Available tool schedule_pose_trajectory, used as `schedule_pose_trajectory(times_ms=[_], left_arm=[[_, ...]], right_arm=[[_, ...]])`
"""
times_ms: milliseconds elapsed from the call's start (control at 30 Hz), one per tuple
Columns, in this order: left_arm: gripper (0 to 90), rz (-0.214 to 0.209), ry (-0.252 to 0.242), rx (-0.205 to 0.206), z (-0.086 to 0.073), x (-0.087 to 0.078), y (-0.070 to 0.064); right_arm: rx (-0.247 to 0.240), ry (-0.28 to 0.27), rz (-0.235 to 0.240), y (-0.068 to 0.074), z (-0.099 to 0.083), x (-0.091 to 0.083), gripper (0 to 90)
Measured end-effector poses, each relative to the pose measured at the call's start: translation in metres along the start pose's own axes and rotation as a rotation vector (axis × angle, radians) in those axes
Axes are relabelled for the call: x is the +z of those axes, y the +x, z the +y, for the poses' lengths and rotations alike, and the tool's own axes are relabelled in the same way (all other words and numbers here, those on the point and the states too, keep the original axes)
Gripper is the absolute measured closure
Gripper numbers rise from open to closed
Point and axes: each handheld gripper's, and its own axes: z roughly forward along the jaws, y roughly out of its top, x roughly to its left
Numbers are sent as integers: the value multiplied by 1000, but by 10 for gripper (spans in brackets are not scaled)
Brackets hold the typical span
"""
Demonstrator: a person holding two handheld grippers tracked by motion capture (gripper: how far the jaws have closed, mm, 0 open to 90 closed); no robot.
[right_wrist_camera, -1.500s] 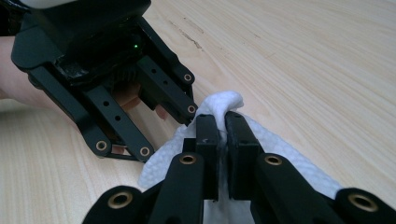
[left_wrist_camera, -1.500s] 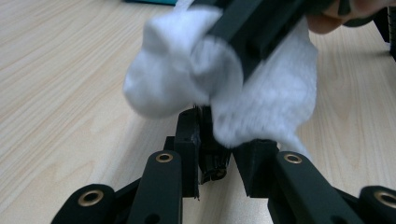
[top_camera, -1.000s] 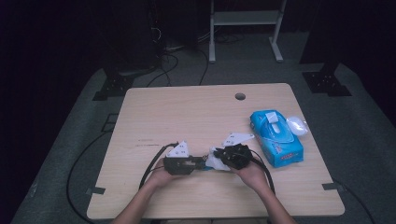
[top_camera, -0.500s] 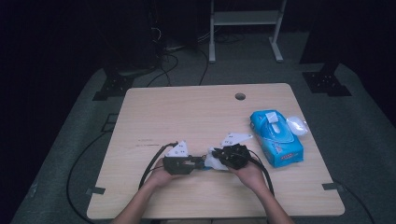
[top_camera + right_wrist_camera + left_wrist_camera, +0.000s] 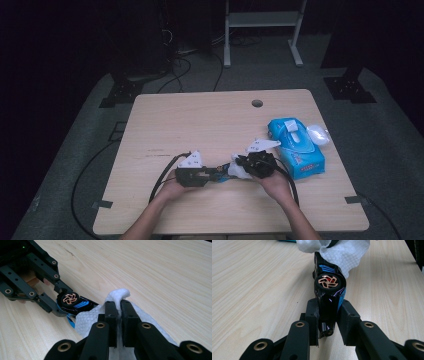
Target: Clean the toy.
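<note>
1. Two things are in hand near the table's near edge: a black-and-blue toy car and a white wipe.
2. The left gripper has its jaws closed on one end of the car, which lies on its side with a copper-spoked wheel showing.
3. The right gripper pinches a fold of the wipe, which is draped over the car's other end.
4. The car looks light, rigid and glossy, so probably slippery; the narrow body end already held seems the best grip, clear of the wheels.
5. The wipe is soft and limp and would tear if dragged hard; a bunched fold holds best.
6. A blue wipes pack lies to the right, its printing too small to read; no writing can be made out on the car.
</note>
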Motion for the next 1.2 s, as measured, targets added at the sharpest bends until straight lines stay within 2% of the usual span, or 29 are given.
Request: schedule_pose_trajectory(times_ms=[67,167,300,567,700,767,833,933,1000,1133,1200], left_arm=[[719,-2,-2,-2,0,0,0],[719,-2,-4,0,0,1,0],[719,-2,-4,-2,0,1,0],[719,-6,-8,-8,0,1,1],[719,-7,-8,-7,0,1,1],[719,-8,-9,-8,0,1,1],[719,-7,-8,-7,0,1,1],[719,-9,-8,-7,0,1,1],[719,-9,-5,-5,-1,0,2],[719,-8,-2,-2,-1,-1,2],[719,-12,-5,-5,-1,-1,3]], right_arm=[[9,0,-18,-6,-2,-4,845],[49,-3,-34,-14,-6,-9,844],[23,1,-52,-10,-4,-8,844],[34,-5,-50,-13,-5,-8,844],[47,-5,-65,-17,-7,-11,844],[51,-4,-65,-15,-7,-10,844],[43,-13,-45,-10,-4,-7,844],[10,-10,-18,0,0,-1,844],[-7,-4,-20,3,2,1,844],[25,-4,-43,-8,-3,-5,844],[35,-3,-69,-16,-7,-11,843]])
